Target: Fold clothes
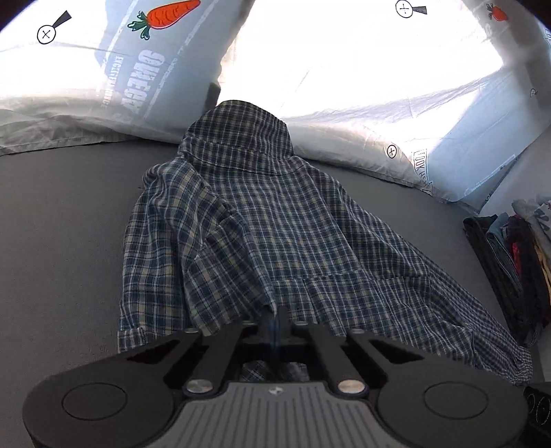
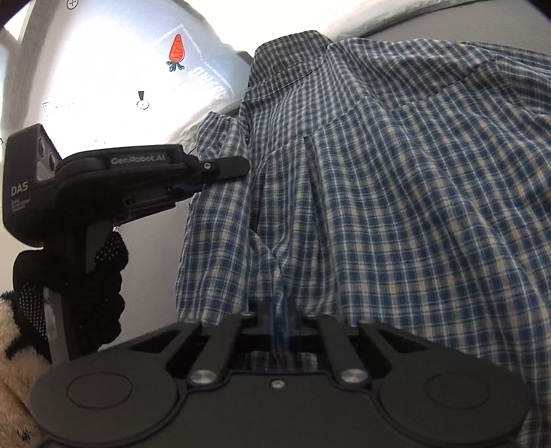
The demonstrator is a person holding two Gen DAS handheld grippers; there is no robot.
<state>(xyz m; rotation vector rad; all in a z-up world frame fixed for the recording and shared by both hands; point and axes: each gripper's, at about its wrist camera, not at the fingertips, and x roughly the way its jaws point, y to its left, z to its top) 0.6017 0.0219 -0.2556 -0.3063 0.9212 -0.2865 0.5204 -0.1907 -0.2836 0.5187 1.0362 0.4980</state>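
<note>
Shirt [image 1: 261, 224] hem pinched in both tools (left [image 1: 273, 318], right [image 2: 279, 310]).

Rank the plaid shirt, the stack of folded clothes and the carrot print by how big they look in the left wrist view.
1. plaid shirt, by far the largest.
2. stack of folded clothes, partly cut off at the edge.
3. carrot print, smallest, though it lies farthest from the camera.
</note>
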